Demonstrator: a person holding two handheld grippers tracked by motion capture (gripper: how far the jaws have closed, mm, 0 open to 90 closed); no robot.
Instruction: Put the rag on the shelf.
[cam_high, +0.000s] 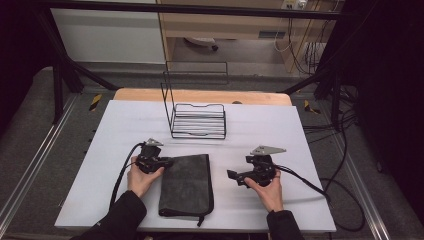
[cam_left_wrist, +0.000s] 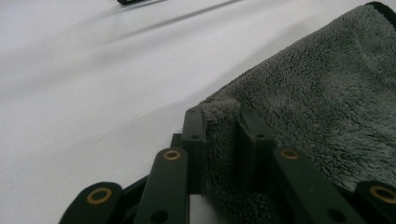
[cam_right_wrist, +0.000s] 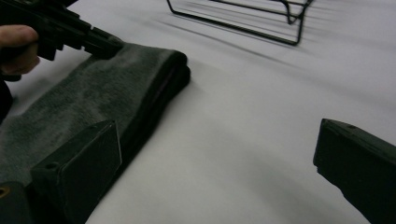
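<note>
A folded dark grey towel (cam_high: 186, 184) is lying on the white table (cam_high: 280, 130), just on the near side of the middle, with its long edges running from twelve to six o'clock. A black cord or loop is trailing from its near right corner.

The left gripper (cam_high: 166, 162) is sitting at the towel's nine to ten o'clock corner, with the person's left hand (cam_high: 142, 179) wrapped around its body. In the left gripper view its jaws are standing narrow and are pinching a raised fold of the towel's fluffy edge (cam_left_wrist: 222, 135) between them; the pads are pressing on the cloth from both sides.

The right gripper (cam_high: 233, 175) is being held at three o'clock from the towel, just beside its right edge but apart from it, pointing toward the cloth. The right hand (cam_high: 268, 192) is gripping it from below. In the right gripper view its jaws are standing wide, with only bare table between them; the left one is overlapping the towel's thick folded edge (cam_right_wrist: 154, 100), and whether it is touching the cloth cannot be told.

A black wire rack (cam_high: 197, 120) is standing at twelve o'clock from the towel, well apart from it, toward the far side of the table.
</note>
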